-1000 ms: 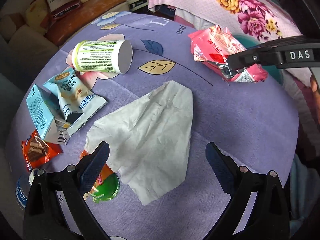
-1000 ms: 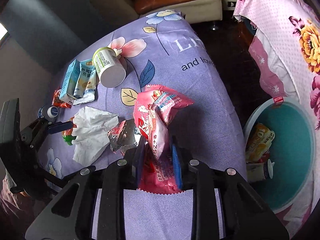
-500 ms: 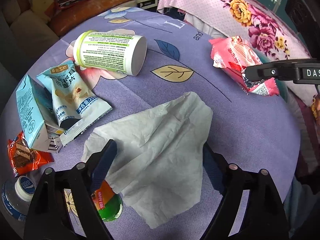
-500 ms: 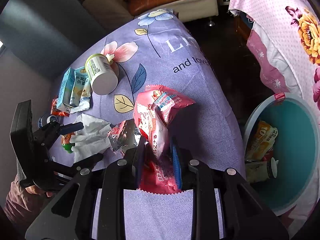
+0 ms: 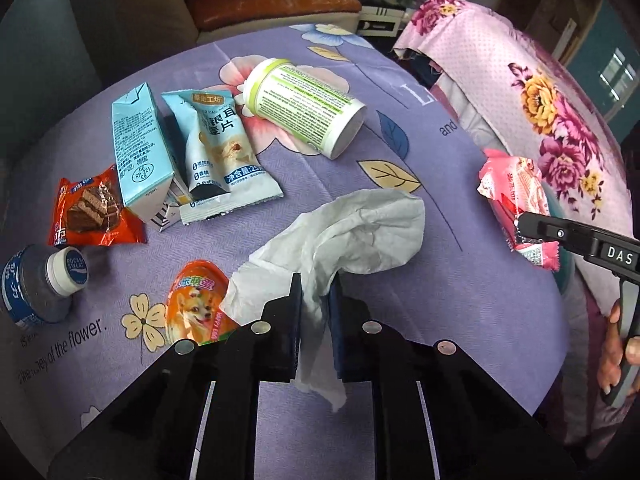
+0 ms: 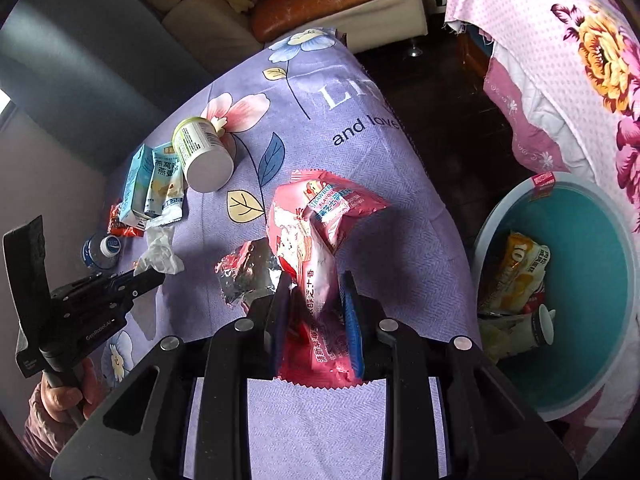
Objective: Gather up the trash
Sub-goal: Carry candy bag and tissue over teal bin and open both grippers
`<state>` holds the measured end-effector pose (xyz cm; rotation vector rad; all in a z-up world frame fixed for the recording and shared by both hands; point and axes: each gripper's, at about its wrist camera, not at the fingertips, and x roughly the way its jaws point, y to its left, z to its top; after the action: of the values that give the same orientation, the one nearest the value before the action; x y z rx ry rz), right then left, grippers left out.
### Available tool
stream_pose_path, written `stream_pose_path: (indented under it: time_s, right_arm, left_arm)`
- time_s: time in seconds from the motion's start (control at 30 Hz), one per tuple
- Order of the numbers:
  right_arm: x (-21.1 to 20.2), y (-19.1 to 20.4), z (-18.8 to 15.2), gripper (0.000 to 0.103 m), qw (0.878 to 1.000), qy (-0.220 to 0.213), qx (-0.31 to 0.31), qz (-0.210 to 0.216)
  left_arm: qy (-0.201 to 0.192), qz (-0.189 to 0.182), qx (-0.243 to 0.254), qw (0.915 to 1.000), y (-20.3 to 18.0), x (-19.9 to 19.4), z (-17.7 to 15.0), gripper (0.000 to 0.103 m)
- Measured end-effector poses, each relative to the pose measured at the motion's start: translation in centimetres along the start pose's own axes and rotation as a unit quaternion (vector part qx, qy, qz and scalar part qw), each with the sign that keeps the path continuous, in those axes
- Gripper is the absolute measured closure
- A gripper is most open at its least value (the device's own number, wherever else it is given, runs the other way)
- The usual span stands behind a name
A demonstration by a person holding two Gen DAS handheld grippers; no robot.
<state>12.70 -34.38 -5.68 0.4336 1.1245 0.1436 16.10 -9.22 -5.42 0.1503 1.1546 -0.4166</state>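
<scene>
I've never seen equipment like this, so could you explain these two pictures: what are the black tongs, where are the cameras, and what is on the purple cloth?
There is no robot here. A person holds one pair of black tongs in each hand, and a camera on each looks forward along its fingers.

The left picture looks out over the left tongs. Their jaws have just closed on a white tissue. On the purple cloth beyond lie a white canister on its side, a blue carton, a blue snack pouch, an orange wafer wrapper, a small bottle and an orange dog-picture cup.

The right picture looks over the right tongs, shut on a pink wrapper. Beside the table stands a teal bin already holding some trash.
</scene>
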Motion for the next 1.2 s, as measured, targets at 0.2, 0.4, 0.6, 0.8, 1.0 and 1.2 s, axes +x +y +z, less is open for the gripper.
stream_pose_path:
  time_s: [0.2,0.4,0.6,0.8,1.0,1.2]
  right_arm:
    - [-2.4,-1.8,-1.0,0.079,1.0,-0.024,0.019,0.004]
    - [-5.5,-5.0,-2.5,0.079,0.998,-0.052,0.046,0.0]
    - [-8.8,-9.2,-3.8,0.079,0.993,-0.083,0.078,-0.02]
    - [-11.7,-14.1,-5.0,0.079,0.986,-0.112,0.113,-0.044]
    - [-12.7,-17.6,-6.1,0.079,0.982,-0.117,0.14,-0.049]
    - [-13.2,-19.7,-6.6,0.078,0.98,-0.121,0.151,-0.051]
  left_arm:
    - [-0.002,-0.023,0.001,0.9997,-3.5,-1.1,-1.3,0.09]
    - [-0.003,-0.047,0.015,0.9988,-8.5,-1.1,-1.6,0.089]
    - [-0.004,-0.069,0.047,0.9965,-14.3,-0.8,-1.0,0.089]
    - [0.0,-0.076,0.086,0.9934,-19.7,-0.1,0.0,0.089]
    - [0.005,-0.078,0.109,0.9909,-23.7,1.0,0.8,0.089]
    - [0.016,-0.076,0.128,0.9887,-26.6,2.4,1.1,0.089]
